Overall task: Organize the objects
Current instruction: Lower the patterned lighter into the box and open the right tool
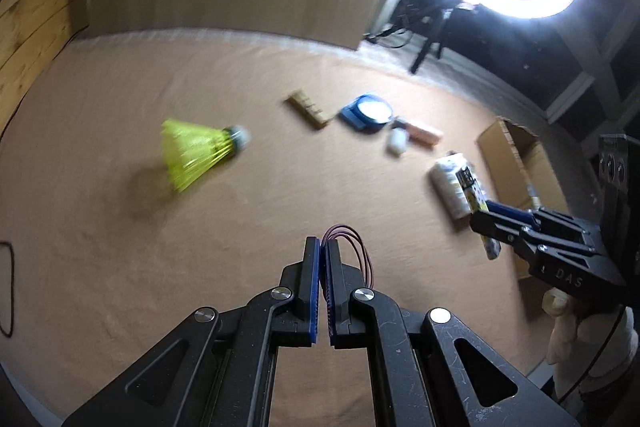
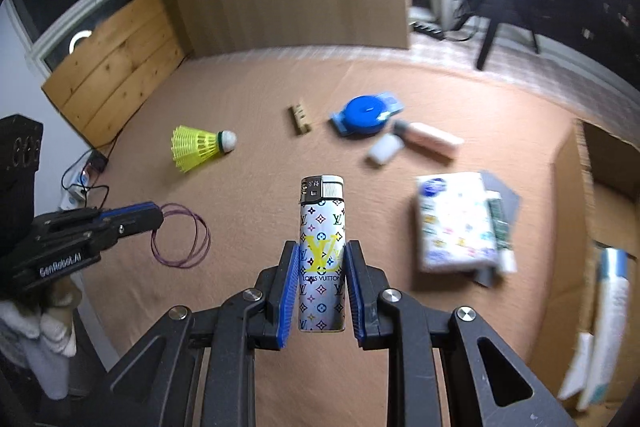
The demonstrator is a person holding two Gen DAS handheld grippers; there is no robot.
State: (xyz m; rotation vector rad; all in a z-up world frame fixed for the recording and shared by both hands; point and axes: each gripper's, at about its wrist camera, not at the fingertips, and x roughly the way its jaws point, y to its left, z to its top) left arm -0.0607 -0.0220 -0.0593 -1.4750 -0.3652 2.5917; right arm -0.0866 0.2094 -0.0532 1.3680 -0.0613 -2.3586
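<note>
My left gripper (image 1: 323, 243) is shut on a bundle of thin purple elastic loops (image 1: 356, 241), held above the tan cloth. In the right wrist view the same gripper (image 2: 158, 217) comes in from the left, and the loops (image 2: 182, 241) hang from its tips. My right gripper (image 2: 322, 247) is shut on a white lighter (image 2: 322, 227) with a coloured monogram print. The lighter's metal head points away from the camera. In the left wrist view the right gripper (image 1: 482, 217) reaches in from the right, with the lighter (image 1: 493, 247) partly hidden by its fingers.
On the cloth lie a yellow shuttlecock (image 2: 200, 147), a small wooden block (image 2: 300, 119), a blue round case (image 2: 366, 115), a pink tube (image 2: 430, 139), a small white cap (image 2: 384, 147) and a white printed packet (image 2: 456, 223). An open cardboard box (image 1: 512, 155) stands at the right edge.
</note>
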